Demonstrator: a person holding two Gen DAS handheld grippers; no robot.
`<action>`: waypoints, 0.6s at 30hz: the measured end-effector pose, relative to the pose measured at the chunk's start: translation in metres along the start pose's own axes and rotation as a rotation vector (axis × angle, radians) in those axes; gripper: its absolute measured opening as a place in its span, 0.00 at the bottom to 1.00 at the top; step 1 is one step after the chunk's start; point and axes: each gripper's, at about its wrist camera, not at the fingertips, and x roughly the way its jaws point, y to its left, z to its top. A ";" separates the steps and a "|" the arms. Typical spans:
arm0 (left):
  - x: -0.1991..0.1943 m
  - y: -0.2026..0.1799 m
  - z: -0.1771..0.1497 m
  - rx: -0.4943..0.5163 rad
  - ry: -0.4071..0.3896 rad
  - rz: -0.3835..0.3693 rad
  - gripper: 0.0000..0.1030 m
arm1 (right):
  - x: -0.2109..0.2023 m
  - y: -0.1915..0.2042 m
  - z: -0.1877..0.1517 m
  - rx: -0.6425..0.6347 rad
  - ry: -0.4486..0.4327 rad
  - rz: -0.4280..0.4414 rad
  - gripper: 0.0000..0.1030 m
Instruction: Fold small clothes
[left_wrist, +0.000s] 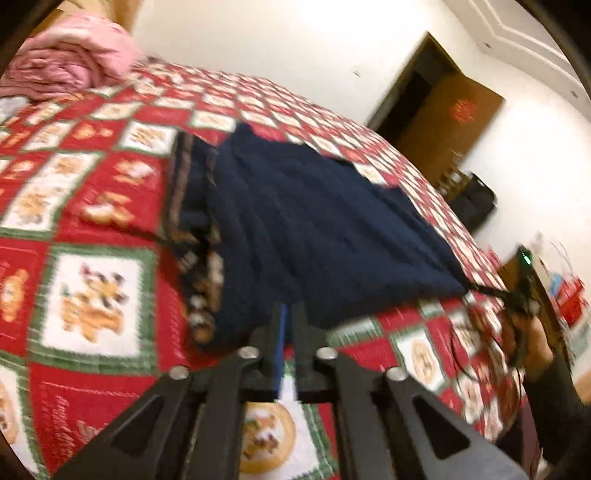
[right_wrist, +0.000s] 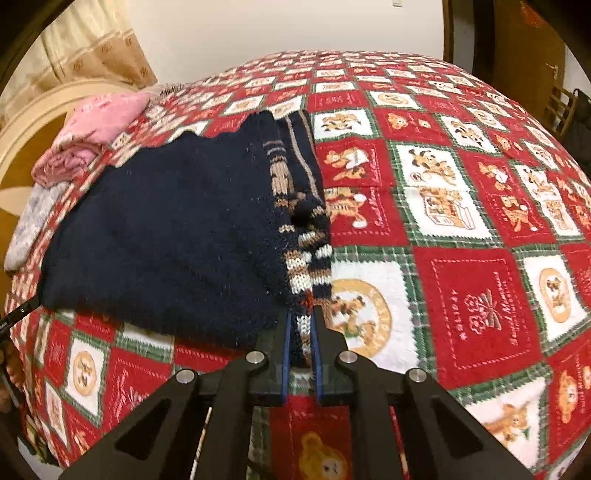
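A navy knit sweater (right_wrist: 166, 229) with brown and white patterned trim lies folded on the red, white and green checked bedspread (right_wrist: 461, 236). My right gripper (right_wrist: 301, 321) is shut on the sweater's patterned near edge. In the left wrist view the sweater (left_wrist: 314, 221) lies ahead, and my left gripper (left_wrist: 288, 314) is shut on its near navy edge. The right gripper (left_wrist: 517, 291) shows at the sweater's right corner in that blurred view, with the hand that holds it.
A pink folded quilt (right_wrist: 96, 133) and a pale grey cloth (right_wrist: 33, 221) lie at the bed's head end. A curved cream headboard (right_wrist: 29, 122) and curtains stand behind. A brown door (left_wrist: 443, 125), a dark bag (left_wrist: 476, 199) and a cluttered side table (left_wrist: 561, 291) stand past the bed.
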 end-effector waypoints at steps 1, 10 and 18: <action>-0.001 0.000 0.003 -0.004 -0.010 -0.009 0.20 | 0.000 0.001 0.001 0.002 -0.002 0.002 0.09; 0.029 0.000 0.011 -0.004 0.023 0.075 0.52 | 0.000 0.005 -0.001 -0.022 -0.003 0.002 0.09; -0.003 -0.010 0.015 0.039 -0.123 0.128 0.56 | 0.001 0.006 0.001 -0.031 -0.005 0.004 0.09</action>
